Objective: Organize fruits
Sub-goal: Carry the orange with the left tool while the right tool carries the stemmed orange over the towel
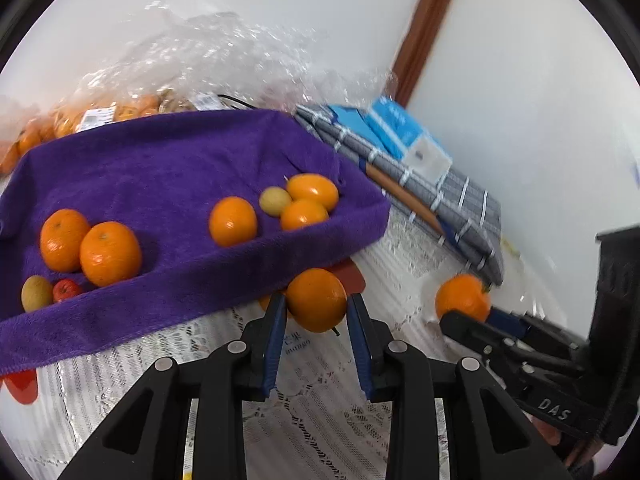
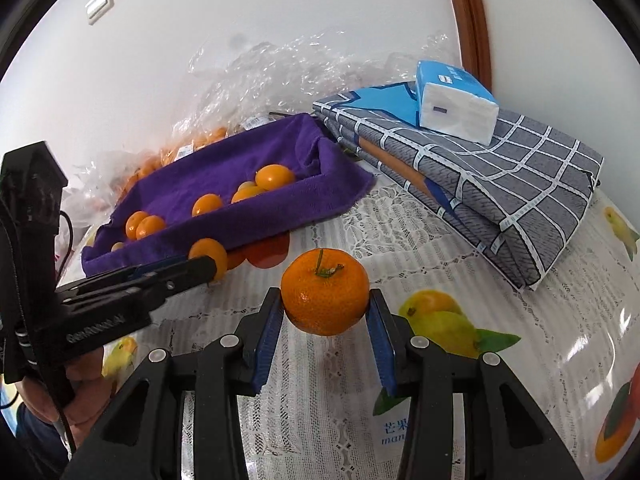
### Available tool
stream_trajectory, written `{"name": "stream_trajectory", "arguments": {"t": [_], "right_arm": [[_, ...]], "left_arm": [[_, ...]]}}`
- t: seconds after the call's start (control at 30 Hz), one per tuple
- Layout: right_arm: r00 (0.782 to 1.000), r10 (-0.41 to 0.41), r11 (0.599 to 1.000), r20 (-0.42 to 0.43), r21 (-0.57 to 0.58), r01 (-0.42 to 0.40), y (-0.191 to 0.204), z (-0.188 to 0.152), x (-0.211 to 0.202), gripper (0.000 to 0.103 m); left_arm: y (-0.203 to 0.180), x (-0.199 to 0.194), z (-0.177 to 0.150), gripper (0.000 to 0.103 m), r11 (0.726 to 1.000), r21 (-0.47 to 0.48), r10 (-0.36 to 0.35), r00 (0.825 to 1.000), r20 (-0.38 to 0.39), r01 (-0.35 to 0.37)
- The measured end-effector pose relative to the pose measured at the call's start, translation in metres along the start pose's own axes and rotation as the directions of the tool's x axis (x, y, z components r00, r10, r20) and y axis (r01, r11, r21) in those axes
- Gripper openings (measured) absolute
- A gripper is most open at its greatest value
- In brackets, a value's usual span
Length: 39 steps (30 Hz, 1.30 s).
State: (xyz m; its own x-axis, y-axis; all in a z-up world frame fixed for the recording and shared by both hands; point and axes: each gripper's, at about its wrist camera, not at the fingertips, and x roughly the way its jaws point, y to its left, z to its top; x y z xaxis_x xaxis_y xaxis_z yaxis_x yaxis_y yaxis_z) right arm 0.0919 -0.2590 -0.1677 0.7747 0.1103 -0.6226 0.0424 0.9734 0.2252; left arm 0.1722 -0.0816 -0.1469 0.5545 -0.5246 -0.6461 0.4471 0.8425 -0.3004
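My left gripper (image 1: pixel 316 306) is shut on a small orange (image 1: pixel 316 300), held just in front of the near edge of the purple-towel-lined tray (image 1: pixel 168 168). The tray holds several oranges, such as one in the middle (image 1: pixel 233 221), plus small yellowish fruits and a red one (image 1: pixel 66 290). My right gripper (image 2: pixel 325 300) is shut on a stemmed mandarin (image 2: pixel 325 298) above the tablecloth; it also shows in the left wrist view (image 1: pixel 462 296). The left gripper (image 2: pixel 208 264) with its orange (image 2: pixel 209 251) shows at the tray's front (image 2: pixel 224 236).
Clear plastic bags with more oranges (image 2: pixel 192 140) lie behind the tray against the wall. A folded grey checked cloth (image 2: pixel 500 184) with a blue-white tissue pack (image 2: pixel 452 100) sits at the right. A fruit-printed lace tablecloth (image 2: pixel 340 392) covers the table.
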Motion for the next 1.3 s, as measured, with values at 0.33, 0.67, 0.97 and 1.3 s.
{"name": "stream_trajectory", "arguments": {"t": [0.33, 0.67, 0.97, 1.3], "right_arm": [[0.999, -0.015, 1.000, 0.031, 0.015, 0.015, -0.003, 0.000, -0.006, 0.042], [0.996, -0.031, 0.999, 0.087, -0.039, 0.034, 0.020, 0.038, -0.017, 0.042], [0.987, 0.032, 0.997, 0.156, -0.081, -0.019, 0.059, 0.089, -0.001, 0.042], [0.993, 0.056, 0.988, 0.108, -0.151, -0.039, 0.098, 0.104, 0.065, 0.042]], "left_arm": [[0.007, -0.038, 0.006, 0.029, 0.998, -0.059, -0.001, 0.992, 0.124, 0.008], [0.042, -0.081, 0.031, 0.029, 0.984, -0.102, 0.159, 0.972, 0.172, -0.143], [0.086, -0.088, 0.064, 0.030, 0.954, -0.194, 0.273, 0.933, 0.235, -0.230], [0.107, -0.053, 0.055, 0.030, 0.936, -0.217, 0.319, 0.930, 0.181, -0.279]]}}
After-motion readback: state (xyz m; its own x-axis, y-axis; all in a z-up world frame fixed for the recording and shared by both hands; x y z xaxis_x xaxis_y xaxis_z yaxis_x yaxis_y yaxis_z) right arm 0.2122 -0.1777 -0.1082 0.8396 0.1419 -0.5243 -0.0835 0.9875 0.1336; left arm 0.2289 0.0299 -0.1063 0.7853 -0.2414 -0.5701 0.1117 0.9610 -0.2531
